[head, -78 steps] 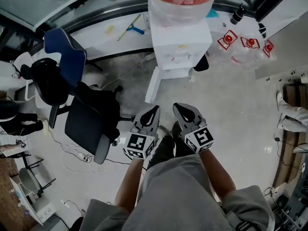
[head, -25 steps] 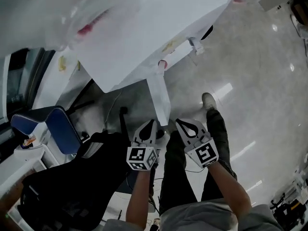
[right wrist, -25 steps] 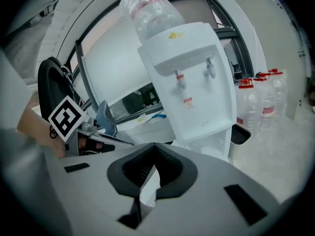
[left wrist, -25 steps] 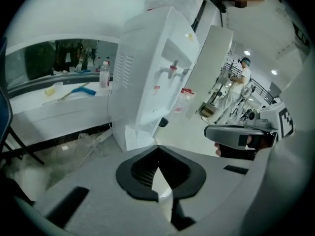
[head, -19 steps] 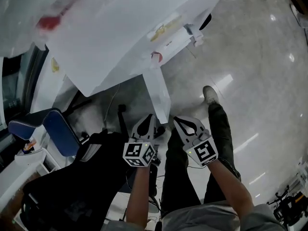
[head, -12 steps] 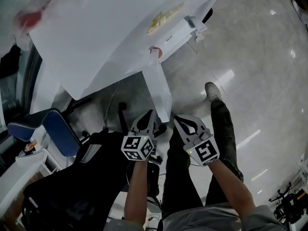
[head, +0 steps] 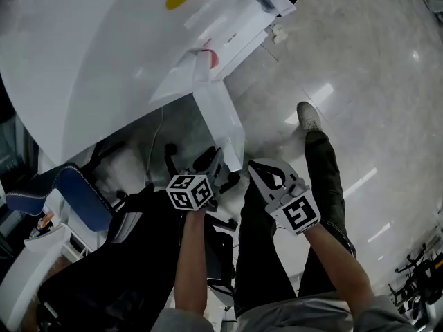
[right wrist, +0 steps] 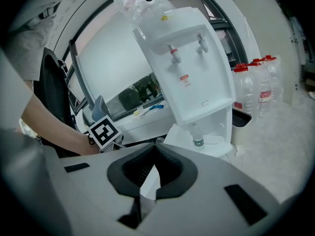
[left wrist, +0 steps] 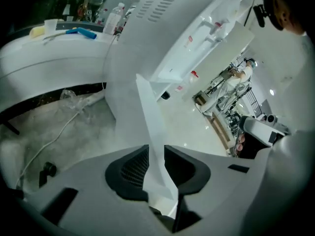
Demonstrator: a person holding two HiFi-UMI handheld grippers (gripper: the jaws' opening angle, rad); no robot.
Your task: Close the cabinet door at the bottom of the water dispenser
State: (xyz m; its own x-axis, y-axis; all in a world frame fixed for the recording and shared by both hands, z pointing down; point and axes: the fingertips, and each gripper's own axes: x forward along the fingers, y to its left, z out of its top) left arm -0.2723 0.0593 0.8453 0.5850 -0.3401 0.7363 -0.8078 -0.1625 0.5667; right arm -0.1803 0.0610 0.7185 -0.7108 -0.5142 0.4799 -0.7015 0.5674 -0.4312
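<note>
Scene: water dispenser (head: pixel 104 47) fills the upper left of the head view, grey floor (head: pixel 360 81) to its right.
Cabinet door: cabinet door (head: pixel 221 120) stands open at the dispenser's base, swung out towards the person, its free edge low and near both grippers.
Cabinet inside: right gripper view shows the open compartment with a bottle (right wrist: pixel 197 134) standing in it.
Left gripper: left gripper (head: pixel 219 159) is at the door's lower free edge; in its own view the door panel (left wrist: pixel 147 117) runs between the jaws, which sit tight against it on both sides.
Right gripper: right gripper (head: pixel 255 166) is just right of the door, not touching it; jaw tips meet, nothing between them.
Change from 0.5 s ago: left gripper has shifted onto the door edge and its marker cube has turned; right gripper sits about where it was; dispenser looms larger in the head view.
Other: black office chair (head: pixel 124 261) lower left; person's shoe (head: pixel 308 116) on the floor.
</note>
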